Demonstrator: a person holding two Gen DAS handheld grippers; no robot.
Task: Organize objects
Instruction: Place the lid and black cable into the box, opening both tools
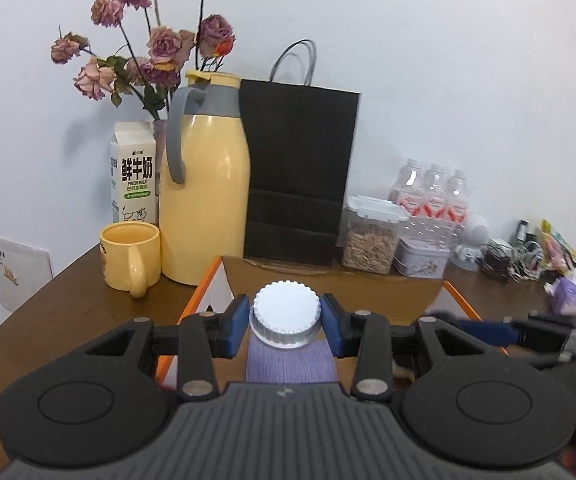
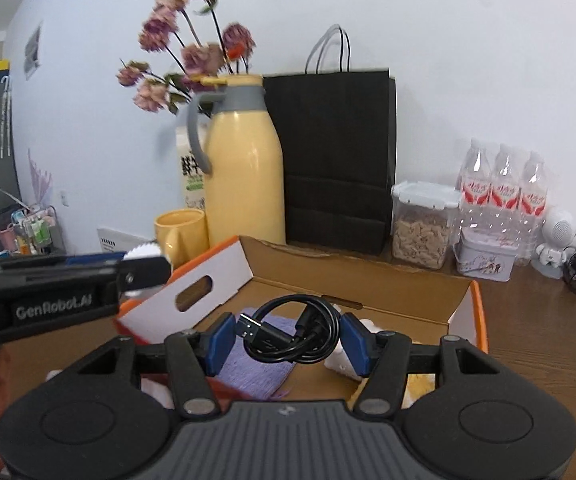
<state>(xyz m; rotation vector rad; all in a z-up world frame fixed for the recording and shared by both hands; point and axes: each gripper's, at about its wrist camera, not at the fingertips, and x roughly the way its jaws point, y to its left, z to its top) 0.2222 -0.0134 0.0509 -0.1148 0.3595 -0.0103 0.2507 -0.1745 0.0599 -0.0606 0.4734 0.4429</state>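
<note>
My left gripper (image 1: 286,320) is shut on a white ridged cap (image 1: 286,313) of a container and holds it over the open cardboard box (image 1: 328,288). A purple cloth (image 1: 292,364) lies below it in the box. My right gripper (image 2: 288,338) is shut on a coiled black USB cable (image 2: 294,330) and holds it above the same box (image 2: 368,280), over the purple cloth (image 2: 255,368). The left gripper (image 2: 87,280) shows at the left of the right wrist view, with the white cap (image 2: 143,252) at its tip.
Behind the box on the brown table (image 1: 67,300) stand a yellow mug (image 1: 129,256), a yellow thermos jug (image 1: 205,184), a milk carton (image 1: 133,172), dried roses, a black paper bag (image 1: 300,168), a jar of seeds (image 1: 372,236), a tin and water bottles (image 1: 432,192). Cables lie at the far right.
</note>
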